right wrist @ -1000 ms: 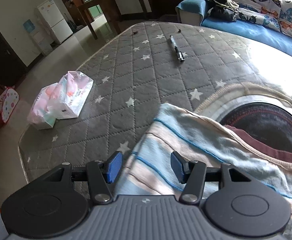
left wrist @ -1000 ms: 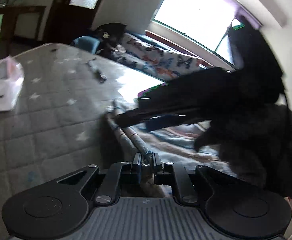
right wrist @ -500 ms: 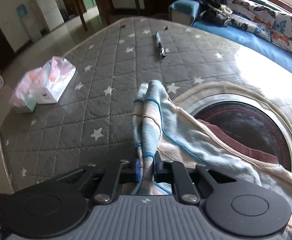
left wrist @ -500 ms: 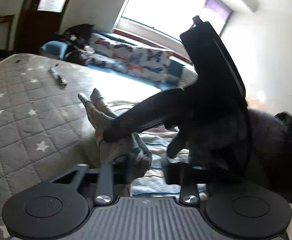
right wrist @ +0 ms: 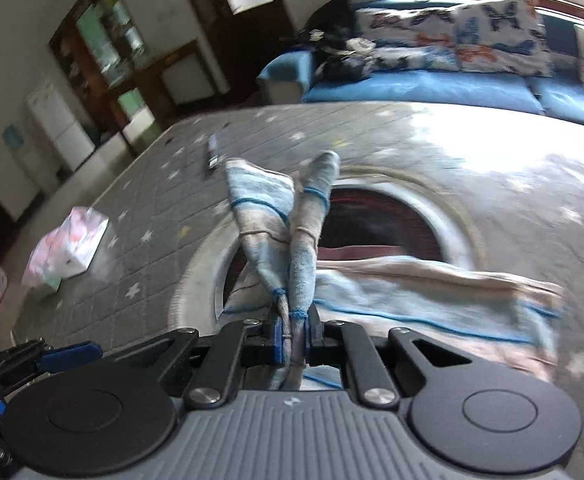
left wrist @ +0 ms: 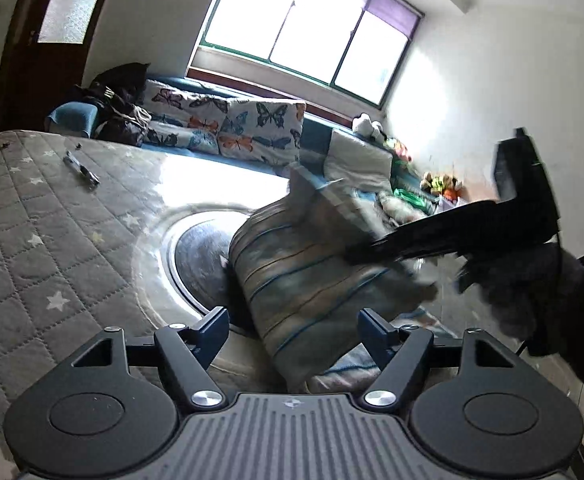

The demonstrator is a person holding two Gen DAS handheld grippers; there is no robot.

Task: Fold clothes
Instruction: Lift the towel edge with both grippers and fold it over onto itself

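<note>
A blue-and-beige striped cloth (left wrist: 303, 264) is bunched up over the grey star-quilted mattress (left wrist: 32, 240). My left gripper (left wrist: 293, 320) is low in front of it. Its jaws are opening, with a fold of the cloth between them and neither pad pressing on it. My right gripper (right wrist: 293, 332) is shut on a gathered edge of the cloth (right wrist: 411, 292), and two twisted ends stick up past its pads. In the left wrist view the right gripper (left wrist: 355, 254) reaches in from the right, holding that edge raised.
A round dark print (right wrist: 379, 220) marks the mattress under the cloth. A small dark pen-like object (left wrist: 80, 170) lies farther back. A pink tissue pack (right wrist: 68, 248) sits near the left edge. A blue sofa with butterfly cushions (left wrist: 228, 128) runs behind, below the window.
The left gripper has let go of the cloth and spread its jaws. The right gripper has shut on the cloth's edge and carried it up and to the right, so the cloth is bunched.
</note>
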